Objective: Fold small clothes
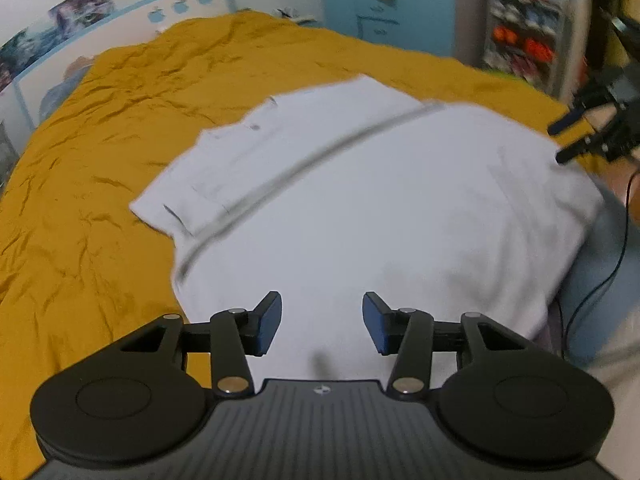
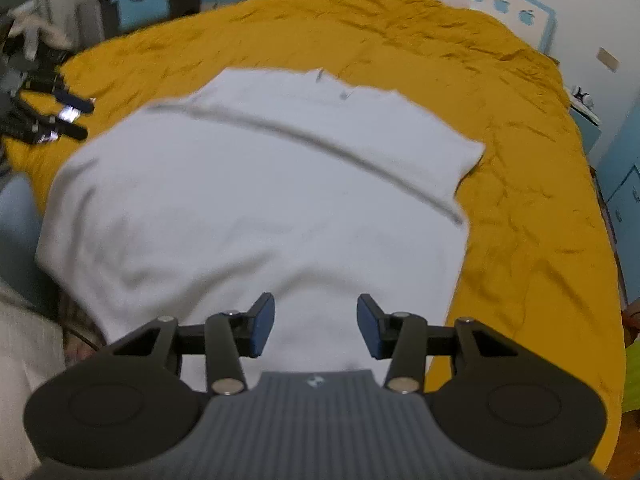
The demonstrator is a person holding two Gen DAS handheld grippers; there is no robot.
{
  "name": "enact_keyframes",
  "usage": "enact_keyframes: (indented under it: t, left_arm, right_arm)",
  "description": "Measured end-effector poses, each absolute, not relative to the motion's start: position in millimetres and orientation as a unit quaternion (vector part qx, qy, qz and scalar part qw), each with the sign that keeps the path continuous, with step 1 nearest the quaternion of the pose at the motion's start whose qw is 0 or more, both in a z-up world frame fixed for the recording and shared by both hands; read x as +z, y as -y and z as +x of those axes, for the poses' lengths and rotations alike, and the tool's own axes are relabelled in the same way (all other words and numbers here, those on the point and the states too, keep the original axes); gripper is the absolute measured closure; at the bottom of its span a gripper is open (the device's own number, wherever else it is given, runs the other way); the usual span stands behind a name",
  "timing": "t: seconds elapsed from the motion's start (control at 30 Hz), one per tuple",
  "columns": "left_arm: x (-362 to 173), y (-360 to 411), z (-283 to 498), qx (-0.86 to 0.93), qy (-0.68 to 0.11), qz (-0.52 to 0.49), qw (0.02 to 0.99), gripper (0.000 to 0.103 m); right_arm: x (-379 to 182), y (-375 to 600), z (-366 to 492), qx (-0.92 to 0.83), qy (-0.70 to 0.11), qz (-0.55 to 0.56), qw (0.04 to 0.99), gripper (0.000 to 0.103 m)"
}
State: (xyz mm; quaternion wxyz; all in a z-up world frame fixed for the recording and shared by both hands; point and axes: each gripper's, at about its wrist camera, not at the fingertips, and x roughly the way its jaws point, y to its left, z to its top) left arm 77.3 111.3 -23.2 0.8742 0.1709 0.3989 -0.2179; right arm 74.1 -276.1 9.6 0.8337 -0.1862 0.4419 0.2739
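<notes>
Mustard-yellow bedding (image 1: 120,128) covers the bed, and on it lies a white garment (image 1: 360,200), folded over itself, with a thin dark stripe (image 1: 304,168) across it and a small tag at the far edge; no writing is readable. Blue apple stickers (image 2: 502,4) dot the wall. Above the near cloth, the left gripper (image 1: 322,322) and right gripper (image 2: 316,326) hang with jaws parted about halfway, nothing between them.
</notes>
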Motion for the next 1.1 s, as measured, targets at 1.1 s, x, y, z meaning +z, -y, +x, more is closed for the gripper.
enact_keyframes:
  t: [1.1]
  left_arm:
    - [-168, -36, -26, -0.169, -0.346, 0.499, 0.777, 0.05]
  right_arm:
    - [-54, 265, 10, 0.298, -0.467, -0.272, 0.787, 0.037]
